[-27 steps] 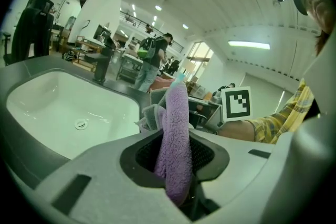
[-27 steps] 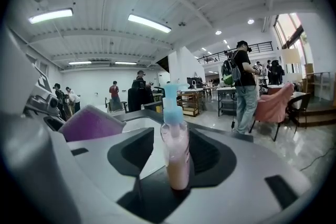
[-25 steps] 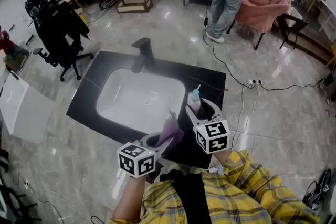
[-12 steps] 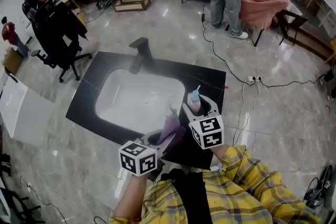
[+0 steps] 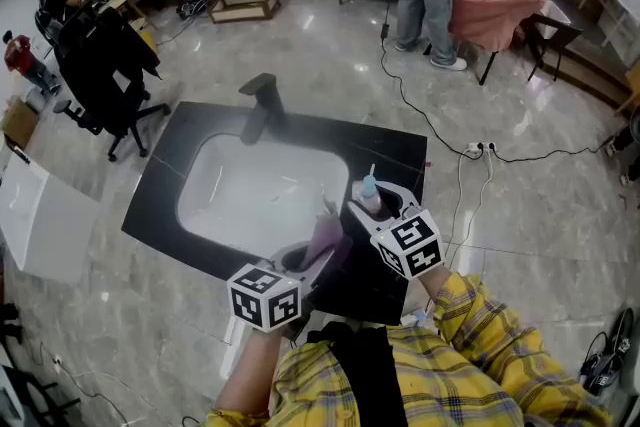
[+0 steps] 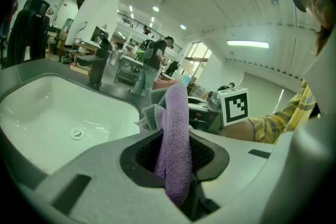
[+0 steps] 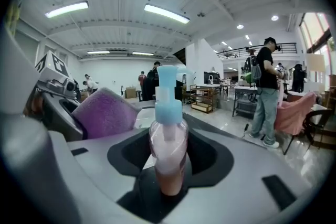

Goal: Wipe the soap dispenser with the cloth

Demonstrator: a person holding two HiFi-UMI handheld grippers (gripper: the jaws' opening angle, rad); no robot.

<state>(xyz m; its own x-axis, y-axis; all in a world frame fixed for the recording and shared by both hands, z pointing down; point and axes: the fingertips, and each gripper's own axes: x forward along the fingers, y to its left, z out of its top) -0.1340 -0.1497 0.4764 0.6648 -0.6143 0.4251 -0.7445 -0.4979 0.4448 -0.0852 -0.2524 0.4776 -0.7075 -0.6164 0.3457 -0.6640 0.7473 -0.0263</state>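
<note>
Soap dispenser [image 7: 168, 144] upright, gripped between fingers of right gripper [image 5: 382, 203], over black table [image 5: 400, 150] just right of white sink [image 5: 215, 180]. Blue pump on top, pink soap inside. Fingers just now closing a bit more, bottle between them. Purple cloth [image 6: 176, 144] pinched tight in fingers of left gripper [image 5: 305, 260], sticking up, just left of dispenser. Touching or not: cannot tell.
</note>
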